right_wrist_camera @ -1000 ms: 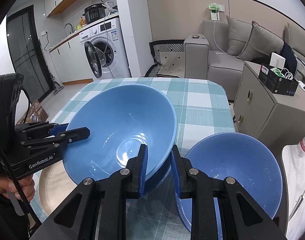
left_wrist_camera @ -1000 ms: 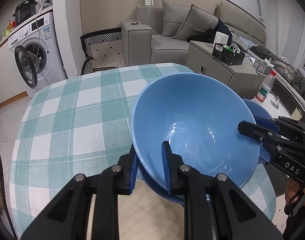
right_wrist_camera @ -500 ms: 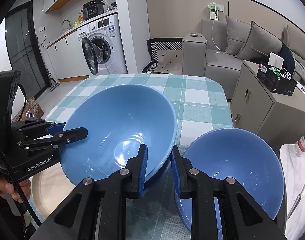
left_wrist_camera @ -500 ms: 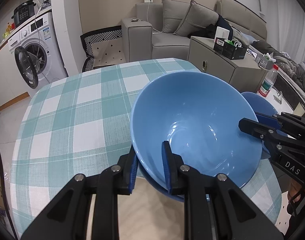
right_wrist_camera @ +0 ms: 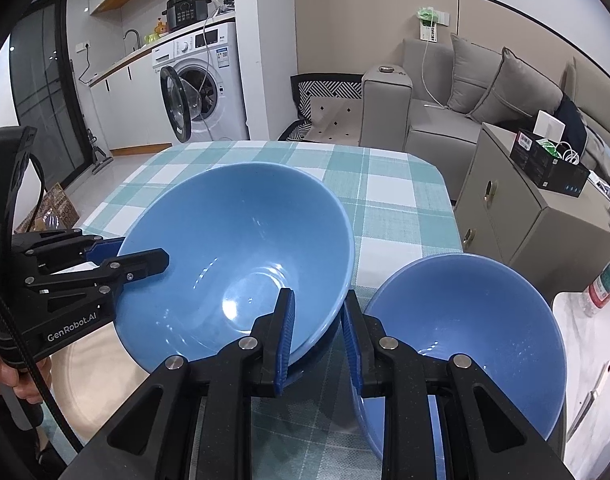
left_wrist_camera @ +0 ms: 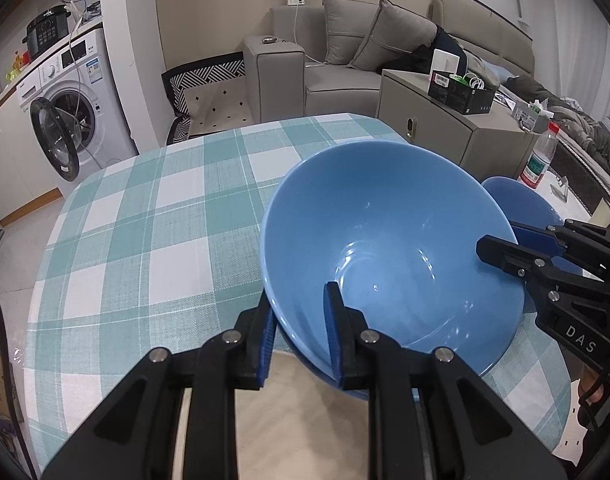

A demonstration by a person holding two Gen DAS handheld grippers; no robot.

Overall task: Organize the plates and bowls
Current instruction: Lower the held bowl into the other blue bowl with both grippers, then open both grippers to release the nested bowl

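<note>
A: Where is the big bowl (left_wrist_camera: pixel 389 256) at this moment?

B: It hangs over the near edge of the table (left_wrist_camera: pixel 153 216), tilted, with its opening toward the cameras. The left claw (left_wrist_camera: pixel 301 332) is closed tight on the rim at about 7 o'clock, one finger inside and one outside. The right claw (right_wrist_camera: pixel 317 336) is closed on the opposite rim, at about 4 o'clock in its own view.

A: And the second bowl (right_wrist_camera: pixel 465 328)?

B: Just beside, at 3 o'clock from the big one, lower. Under the big bowl I see a darker blue edge, maybe one more bowl, and a pale plate (right_wrist_camera: pixel 85 380) at 8 o'clock.

A: What can go wrong?

B: I think the grip is thin. Each claw pinches only a narrow piece of a smooth glazed rim, so the bowl can slip or turn if one hand moves without the other. Also the right claw sits very near the second bowl; a small swing can knock it toward the table's edge. If the big bowl comes down tilted, it may strike what is under it.
</note>
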